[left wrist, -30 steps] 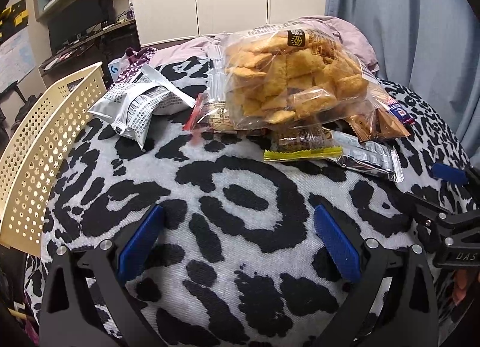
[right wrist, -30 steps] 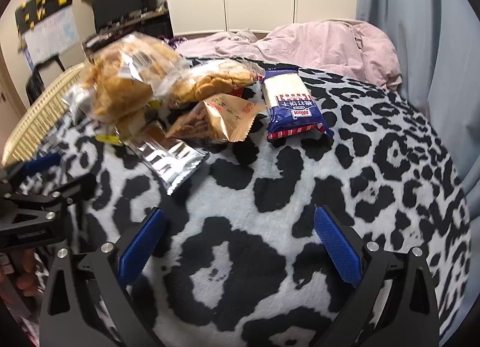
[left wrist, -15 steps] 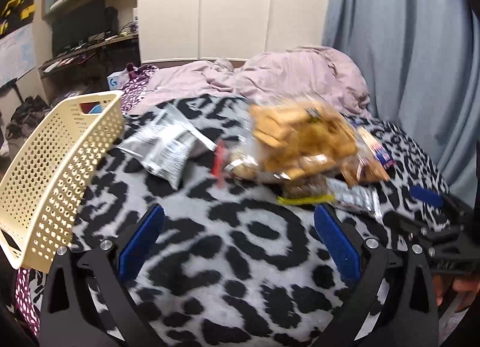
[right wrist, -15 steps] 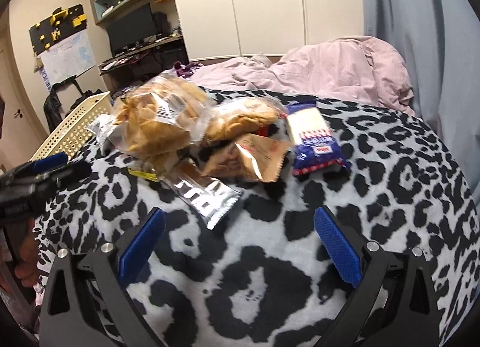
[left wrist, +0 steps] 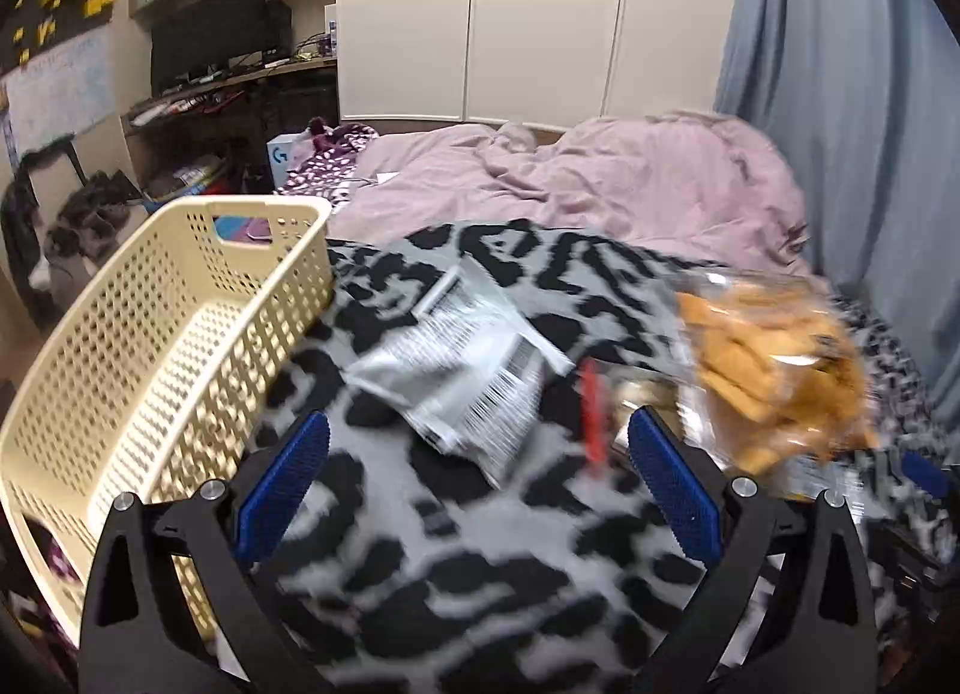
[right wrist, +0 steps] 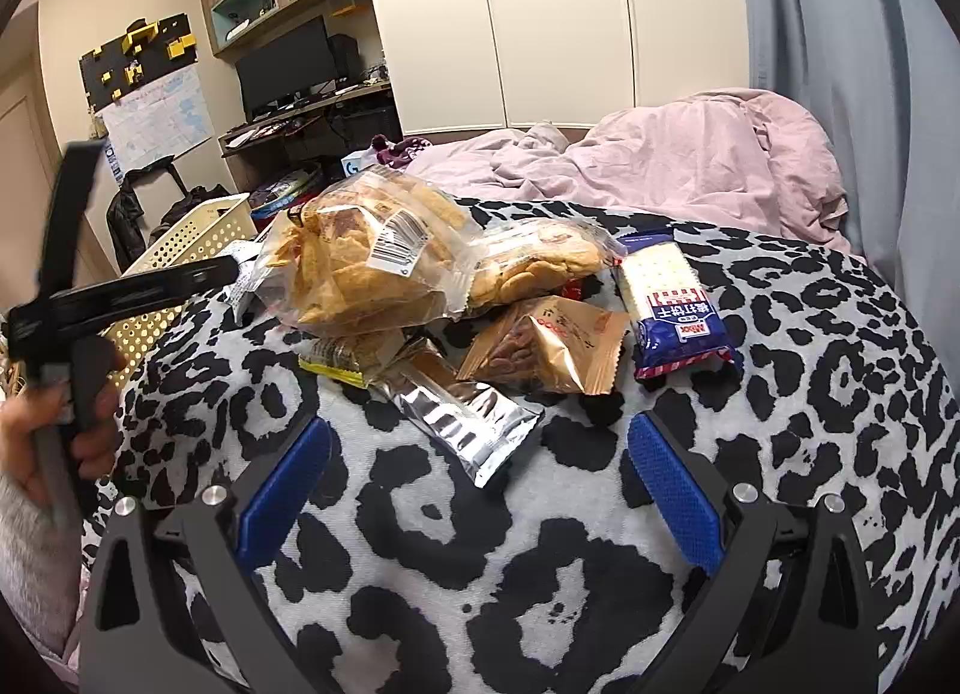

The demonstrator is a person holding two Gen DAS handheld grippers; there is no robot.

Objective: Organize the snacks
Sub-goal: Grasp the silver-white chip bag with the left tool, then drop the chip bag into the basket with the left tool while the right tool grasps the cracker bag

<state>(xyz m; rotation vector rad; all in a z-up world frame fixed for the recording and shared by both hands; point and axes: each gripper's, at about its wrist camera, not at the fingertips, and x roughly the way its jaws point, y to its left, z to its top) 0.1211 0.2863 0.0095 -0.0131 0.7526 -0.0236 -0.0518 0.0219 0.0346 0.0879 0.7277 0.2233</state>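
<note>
both tools, left tool [left wrist: 477, 490] and right tool [right wrist: 477, 493], are wide and hold nothing. the snacks [right wrist: 456, 298] sit piled on the spotty blanket [right wrist: 540, 574]. the left view is blurry, and the basket [left wrist: 150, 364] is cut off.

Left gripper [left wrist: 477, 481] and right gripper [right wrist: 477, 481] both empty, jaws wide apart.

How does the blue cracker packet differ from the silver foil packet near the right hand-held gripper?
The blue cracker packet is blue and white with a clear window showing crackers; the silver foil packet is shiny, opaque foil. The cracker packet lies apart, while the foil one is tucked under the pile. Both are long, sealed and lie flat on the spotted blanket.
</note>
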